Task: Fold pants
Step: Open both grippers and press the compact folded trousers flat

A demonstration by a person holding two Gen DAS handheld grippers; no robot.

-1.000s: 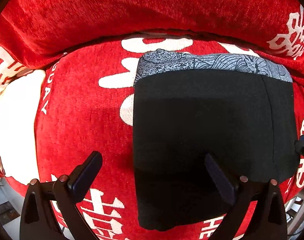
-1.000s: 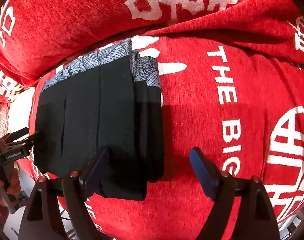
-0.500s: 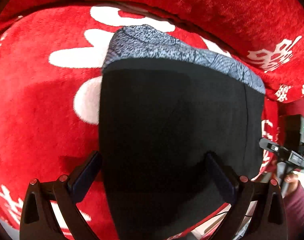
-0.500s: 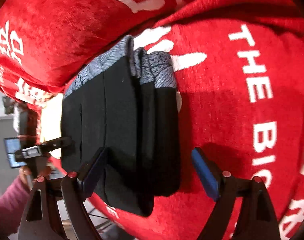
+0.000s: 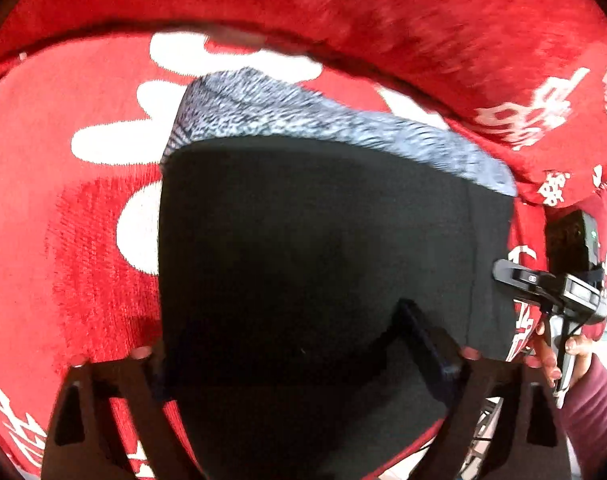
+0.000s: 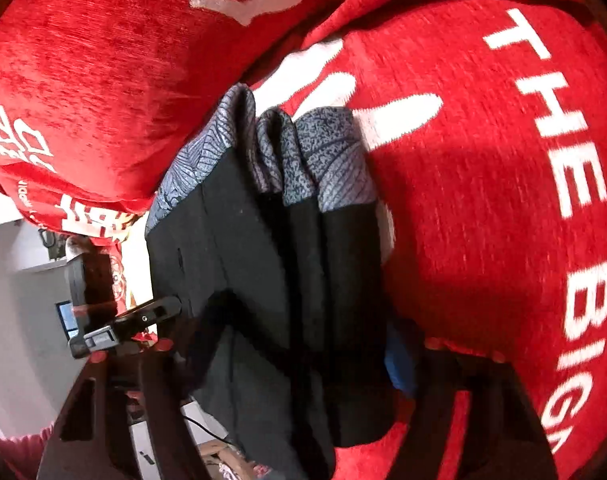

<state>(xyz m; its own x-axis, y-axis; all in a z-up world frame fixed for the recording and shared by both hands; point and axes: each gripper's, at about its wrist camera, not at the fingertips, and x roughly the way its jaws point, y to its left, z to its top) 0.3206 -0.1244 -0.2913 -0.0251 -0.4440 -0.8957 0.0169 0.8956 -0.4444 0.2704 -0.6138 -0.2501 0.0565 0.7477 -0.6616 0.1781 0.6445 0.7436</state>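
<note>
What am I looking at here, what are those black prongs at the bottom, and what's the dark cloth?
These are two fisheye cameras, one on each hand-held gripper; the black prongs are its two fingers. The left gripper straddles folded black pants with a grey patterned waistband, lying on a red cover printed with white lettering. The right gripper straddles the same stack from its layered side. Whether either is actually clamping the cloth, I cannot tell. The person's hand holds the right gripper's handle.
</note>
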